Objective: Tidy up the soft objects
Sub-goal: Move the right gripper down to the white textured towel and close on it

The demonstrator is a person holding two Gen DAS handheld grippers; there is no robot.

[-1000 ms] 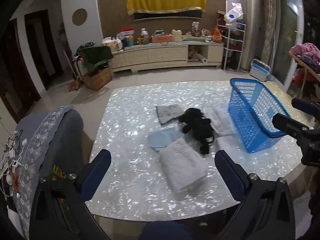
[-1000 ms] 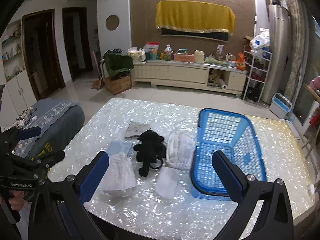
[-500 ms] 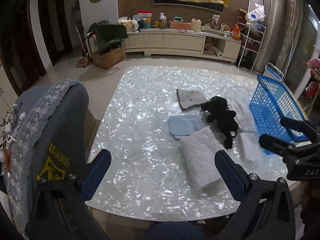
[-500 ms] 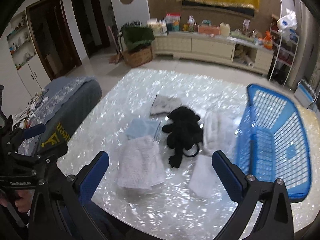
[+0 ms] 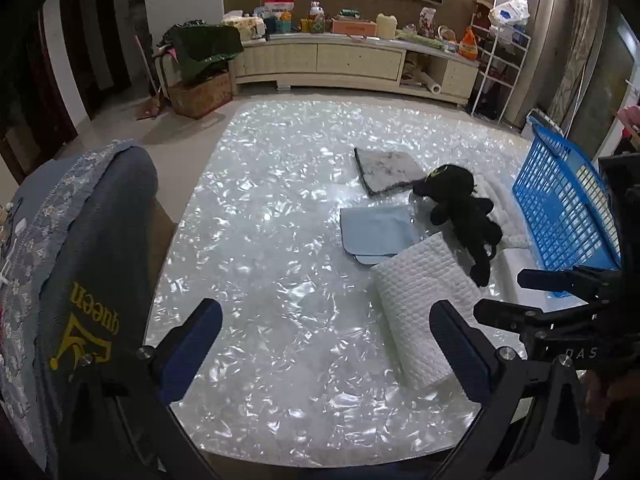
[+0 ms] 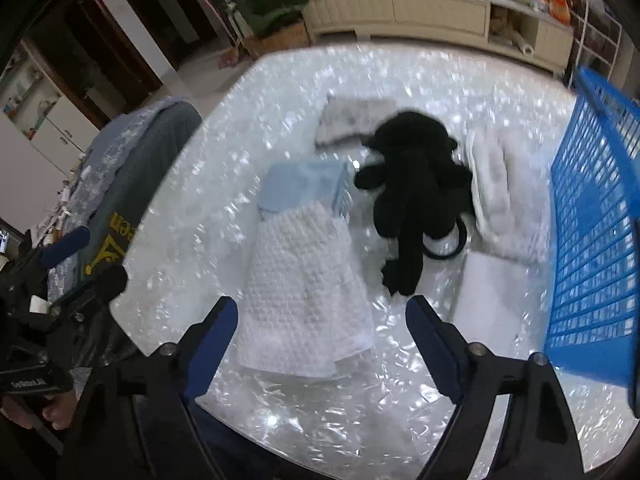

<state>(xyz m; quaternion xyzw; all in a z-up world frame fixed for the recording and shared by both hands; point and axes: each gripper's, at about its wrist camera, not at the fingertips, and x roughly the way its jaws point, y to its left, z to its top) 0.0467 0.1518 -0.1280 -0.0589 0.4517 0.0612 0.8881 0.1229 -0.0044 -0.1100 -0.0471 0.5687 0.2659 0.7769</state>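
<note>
A folded white textured towel [image 5: 416, 304] [image 6: 304, 280] lies near the table's front edge. Behind it are a light blue cloth [image 5: 376, 232] [image 6: 300, 182], a grey cloth [image 5: 388, 168] [image 6: 348, 120] and a black plush toy [image 5: 464, 208] [image 6: 412, 188]. A fluffy white towel [image 6: 500, 192] and a small white cloth [image 6: 492, 296] lie beside the blue basket [image 5: 560, 208] [image 6: 592, 240]. My right gripper [image 6: 322, 308] hangs over the textured towel, its jaws closing and clear of the cloth. My left gripper [image 5: 324, 312] stands open over the bare table [image 5: 260, 240].
A chair with a grey-blue embroidered cover [image 5: 80, 260] [image 6: 132, 168] stands against the table's left side. The basket takes up the right end. A long cream cabinet [image 5: 352, 60] and a wire shelf rack [image 5: 500, 60] stand across the room.
Both grippers have sunk toward the table and tipped downward. The right one has closed in on the textured towel, and its jaws are a little narrower. Nothing on the table has moved.
</note>
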